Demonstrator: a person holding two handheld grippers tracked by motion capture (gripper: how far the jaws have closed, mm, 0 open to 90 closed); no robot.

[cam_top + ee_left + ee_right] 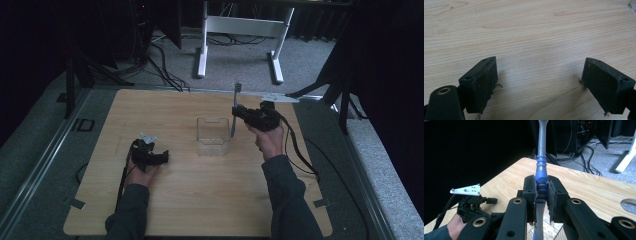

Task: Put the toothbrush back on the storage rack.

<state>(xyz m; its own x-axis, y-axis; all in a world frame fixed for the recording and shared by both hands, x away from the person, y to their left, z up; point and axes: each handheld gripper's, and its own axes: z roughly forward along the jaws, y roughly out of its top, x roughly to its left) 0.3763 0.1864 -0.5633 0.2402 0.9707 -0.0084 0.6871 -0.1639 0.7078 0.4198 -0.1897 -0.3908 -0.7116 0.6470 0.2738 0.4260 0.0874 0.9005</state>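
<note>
A grey toothbrush (236, 100) with blue ribs on its handle stands upright, bristle head at the top. My right gripper (235, 114) is shut on its handle, as the right gripper view shows: the toothbrush (541, 157) is pinched between the pads of the right gripper (541, 185). Its lower end hangs over the right side of a clear plastic box (212, 135). My left gripper (161, 157) rests low on the wooden table (200, 200), left of the box. In its own view the left gripper (539, 75) is open, with bare wood between the jaws.
A corner of the clear box (633, 5) shows at the top right of the left gripper view. A metal plate (277, 96) lies at the table's far right corner. Beyond the table stand a white desk frame (240, 25) and floor cables (165, 70).
</note>
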